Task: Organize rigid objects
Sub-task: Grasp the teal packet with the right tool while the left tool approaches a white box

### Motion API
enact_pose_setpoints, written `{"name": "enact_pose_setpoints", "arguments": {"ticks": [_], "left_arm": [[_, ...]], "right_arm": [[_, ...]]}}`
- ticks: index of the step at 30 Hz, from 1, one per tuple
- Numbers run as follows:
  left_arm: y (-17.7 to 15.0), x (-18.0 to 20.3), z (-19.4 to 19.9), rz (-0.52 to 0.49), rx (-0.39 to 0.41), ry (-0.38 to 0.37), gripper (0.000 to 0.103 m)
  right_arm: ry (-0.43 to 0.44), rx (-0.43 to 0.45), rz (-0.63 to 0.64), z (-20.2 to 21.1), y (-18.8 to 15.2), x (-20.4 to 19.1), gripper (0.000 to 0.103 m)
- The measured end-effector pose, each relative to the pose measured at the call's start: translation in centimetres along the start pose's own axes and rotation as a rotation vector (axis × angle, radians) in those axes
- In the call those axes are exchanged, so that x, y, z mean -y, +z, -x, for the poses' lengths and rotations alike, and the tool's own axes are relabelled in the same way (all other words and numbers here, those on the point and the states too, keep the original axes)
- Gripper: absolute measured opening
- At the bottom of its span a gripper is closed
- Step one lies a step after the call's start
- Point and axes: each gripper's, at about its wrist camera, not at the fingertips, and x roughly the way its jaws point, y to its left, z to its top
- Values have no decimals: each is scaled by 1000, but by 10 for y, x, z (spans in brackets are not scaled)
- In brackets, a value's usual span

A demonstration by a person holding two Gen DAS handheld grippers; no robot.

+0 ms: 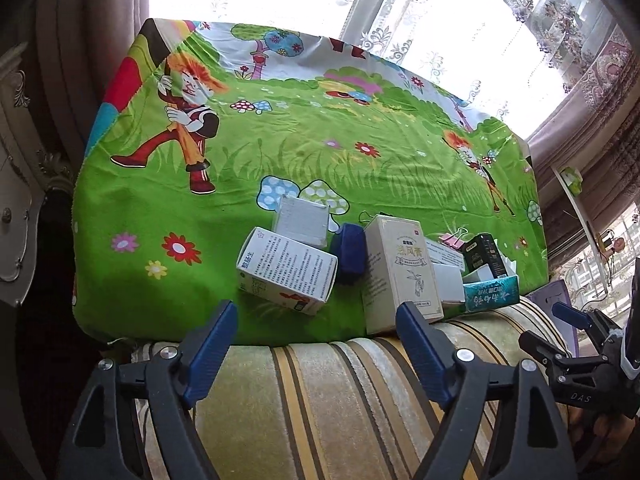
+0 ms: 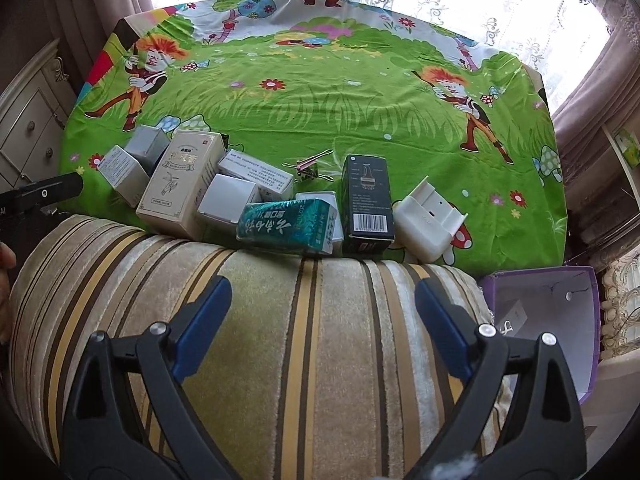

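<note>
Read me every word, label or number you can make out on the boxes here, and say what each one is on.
"整肠生": blue characters on the end of the white printed carton lying on the green cartoon cloth.
"DAS": on the black frame of the right gripper.
Tall cream box: gold title blurred.
Teal box: white characters upside down, unreadable.
Black box: barcode digits too small.
</note>
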Motion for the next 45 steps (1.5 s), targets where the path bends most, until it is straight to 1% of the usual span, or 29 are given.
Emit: {"name": "enact_pose_setpoints", "arguments": {"ticks": [3, 5, 10, 14, 20, 25, 32, 36, 38, 39, 40, 42, 45], "left_arm": [[8, 0, -16, -59, -36, 45, 84], [13, 1, -26, -89, -60, 58, 84], [22, -1, -43, -119, -94, 111, 85], [25, -2, -53, -144, -111, 133, 85], [25, -1, -66, -169, -146, 125, 87], [28, 0, -70, -180, -144, 110, 91], [29, -1, -74, -180, -151, 74, 92], [29, -1, -73, -179, -146, 67, 92], [29, -2, -70, -171, -139, 58, 92], [29, -3, -69, -169, -135, 56, 92], [29, -3, -68, -169, -131, 53, 92], [29, -2, -66, -176, -126, 51, 92], [28, 1, -67, -192, -130, 53, 92]], "right_arm": [[-3, -12, 7, -5, 3, -5, 97], [-7, -21, 17, -9, 5, -9, 98], [-36, -34, 23, -17, 13, -16, 99], [-70, -54, 57, -26, 18, -26, 100], [-121, -75, 99, -37, 23, -40, 100], [-151, -100, 114, -48, 26, -47, 100], [-203, -125, 130, -62, 30, -53, 100], [-212, -128, 125, -66, 33, -53, 100], [-198, -129, 114, -66, 33, -51, 93], [-189, -134, 107, -67, 32, -49, 85], [-178, -139, 98, -68, 32, -48, 81], [-163, -144, 86, -69, 31, -45, 77], [-151, -129, 89, -66, 30, -46, 77]]}}
